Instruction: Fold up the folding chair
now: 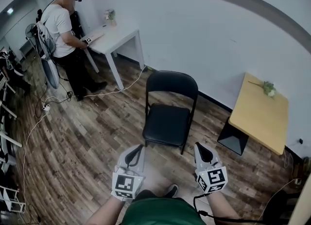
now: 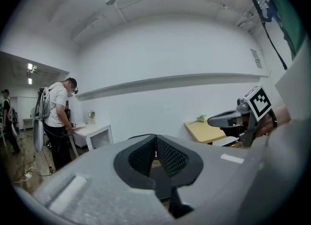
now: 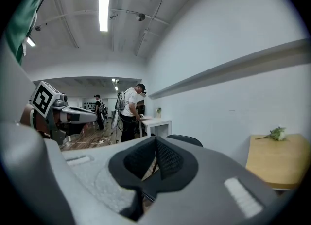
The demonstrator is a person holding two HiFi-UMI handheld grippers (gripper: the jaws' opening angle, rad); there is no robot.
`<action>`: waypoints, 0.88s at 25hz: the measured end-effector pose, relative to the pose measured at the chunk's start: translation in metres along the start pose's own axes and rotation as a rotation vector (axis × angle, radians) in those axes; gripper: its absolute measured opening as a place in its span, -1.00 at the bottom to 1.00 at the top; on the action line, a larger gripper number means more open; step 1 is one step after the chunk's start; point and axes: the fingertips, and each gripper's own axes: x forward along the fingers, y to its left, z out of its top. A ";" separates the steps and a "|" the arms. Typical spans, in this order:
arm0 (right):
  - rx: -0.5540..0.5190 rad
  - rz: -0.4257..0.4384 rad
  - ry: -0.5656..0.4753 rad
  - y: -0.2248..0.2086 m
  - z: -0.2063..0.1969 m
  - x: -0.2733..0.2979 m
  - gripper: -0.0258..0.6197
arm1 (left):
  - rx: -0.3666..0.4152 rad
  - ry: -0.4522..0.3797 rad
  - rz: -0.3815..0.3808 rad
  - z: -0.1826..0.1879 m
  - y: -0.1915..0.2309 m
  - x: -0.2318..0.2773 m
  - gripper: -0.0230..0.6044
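A black folding chair [image 1: 168, 113] stands unfolded on the wooden floor, its seat facing me and its back toward the white wall. My left gripper [image 1: 138, 149] hangs just short of the seat's front left corner, jaws shut with nothing between them. My right gripper [image 1: 200, 147] sits off the seat's front right corner, also shut and empty. Neither touches the chair. In the right gripper view the chair's back [image 3: 187, 140] peeks over the shut jaws and the left gripper [image 3: 95, 116] shows at the left. In the left gripper view the right gripper [image 2: 214, 120] shows at the right.
A low wooden table [image 1: 262, 114] with a small flower stands right of the chair by the wall. A white table [image 1: 116, 37] stands at the back left, where a person [image 1: 65, 37] in a white shirt works. A cable [image 1: 112, 92] runs across the floor.
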 end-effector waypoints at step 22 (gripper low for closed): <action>-0.003 -0.111 0.125 -0.077 -0.022 0.073 -0.91 | -0.257 0.105 -0.066 -0.075 0.041 0.129 -0.89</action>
